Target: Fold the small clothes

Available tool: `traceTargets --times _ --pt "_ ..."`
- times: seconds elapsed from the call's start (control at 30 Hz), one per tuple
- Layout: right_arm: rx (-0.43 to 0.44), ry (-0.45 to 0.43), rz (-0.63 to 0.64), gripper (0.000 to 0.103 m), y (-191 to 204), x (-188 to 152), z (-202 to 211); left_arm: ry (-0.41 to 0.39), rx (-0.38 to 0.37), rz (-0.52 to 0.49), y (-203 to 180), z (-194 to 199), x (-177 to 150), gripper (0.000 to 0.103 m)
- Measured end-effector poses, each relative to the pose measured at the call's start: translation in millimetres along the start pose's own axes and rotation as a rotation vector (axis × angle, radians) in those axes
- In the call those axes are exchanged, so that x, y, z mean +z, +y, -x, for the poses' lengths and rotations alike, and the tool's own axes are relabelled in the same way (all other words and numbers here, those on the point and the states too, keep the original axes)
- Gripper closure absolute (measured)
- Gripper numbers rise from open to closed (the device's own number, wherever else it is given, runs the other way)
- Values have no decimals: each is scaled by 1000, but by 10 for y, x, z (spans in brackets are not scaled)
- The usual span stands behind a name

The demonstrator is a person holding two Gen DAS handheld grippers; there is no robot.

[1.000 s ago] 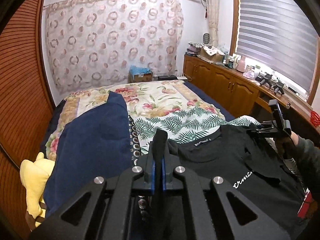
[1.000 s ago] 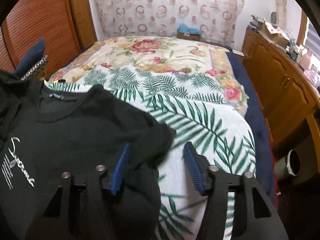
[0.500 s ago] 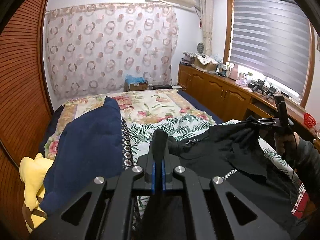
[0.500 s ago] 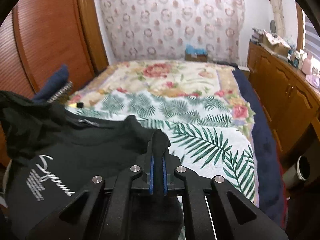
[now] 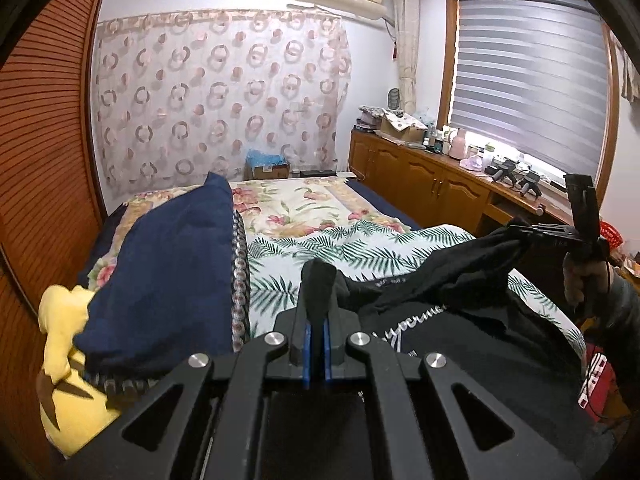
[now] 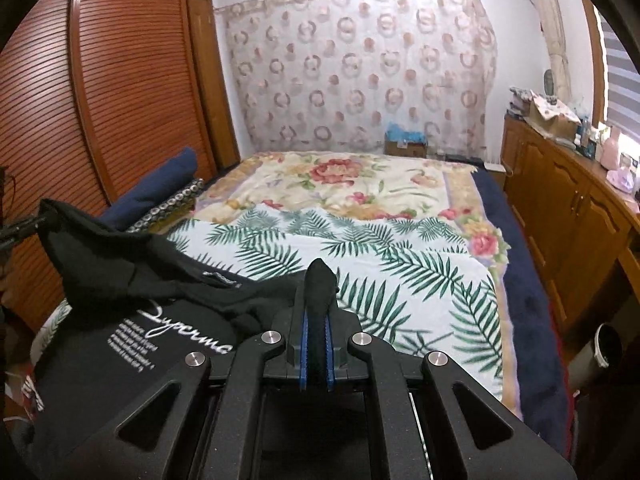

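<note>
A black T-shirt (image 5: 472, 340) with white lettering hangs stretched between both grippers above the bed. My left gripper (image 5: 316, 304) is shut on one shoulder of it, black cloth bunched between the blue pads. In the right wrist view the black T-shirt (image 6: 132, 320) sags to the left, and my right gripper (image 6: 317, 304) is shut on its other shoulder. The right gripper (image 5: 520, 236) also shows in the left wrist view at the right edge, held by a hand, pinching the cloth. The shirt's lower part drops out of sight below the frames.
The bed (image 6: 400, 264) carries a palm-leaf sheet and a floral blanket. A folded navy garment (image 5: 168, 272) and a yellow plush toy (image 5: 64, 344) lie at the bed's left. Wooden cabinets (image 6: 568, 208) run along the right; a slatted wardrobe (image 6: 120, 92) stands left.
The right gripper closed on the shirt's shoulder and rose with it. Both grippers lifted the shirt off the bed and pulled back; it now hangs between them.
</note>
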State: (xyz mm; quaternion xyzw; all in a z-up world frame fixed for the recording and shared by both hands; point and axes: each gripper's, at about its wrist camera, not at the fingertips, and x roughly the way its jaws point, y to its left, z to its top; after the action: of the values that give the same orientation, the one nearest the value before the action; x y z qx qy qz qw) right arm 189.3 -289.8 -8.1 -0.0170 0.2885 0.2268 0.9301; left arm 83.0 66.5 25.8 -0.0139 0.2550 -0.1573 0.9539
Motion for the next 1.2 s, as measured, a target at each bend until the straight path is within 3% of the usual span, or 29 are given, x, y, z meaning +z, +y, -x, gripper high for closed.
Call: traceTargets --times 0.4,0.7,0.77,0.9,1.03,1.1,1.2 --pt "8 -36 -17 100 106 -432 787 -45 27 109 170 737 -554 102" --pt "3 15 -21 100 111 -776 1338 -5 88 161 274 1106 -866 101" --pt "12 33 -23 100 111 -841 1421 16 91 157 291 1106 -901 97" --pt "36 114 -33 98 133 -979 1378 18 118 159 361 1113 -900 76" --pt "8 146 6 87 179 -1032 1299 29 133 144 388 1013 -836 64" --pt "-19 138 18 52 175 -1013 1293 49 130 138 419 926 -827 61" --pt "-45 119 30 49 144 -955 1265 92 123 131 446 719 -841 59"
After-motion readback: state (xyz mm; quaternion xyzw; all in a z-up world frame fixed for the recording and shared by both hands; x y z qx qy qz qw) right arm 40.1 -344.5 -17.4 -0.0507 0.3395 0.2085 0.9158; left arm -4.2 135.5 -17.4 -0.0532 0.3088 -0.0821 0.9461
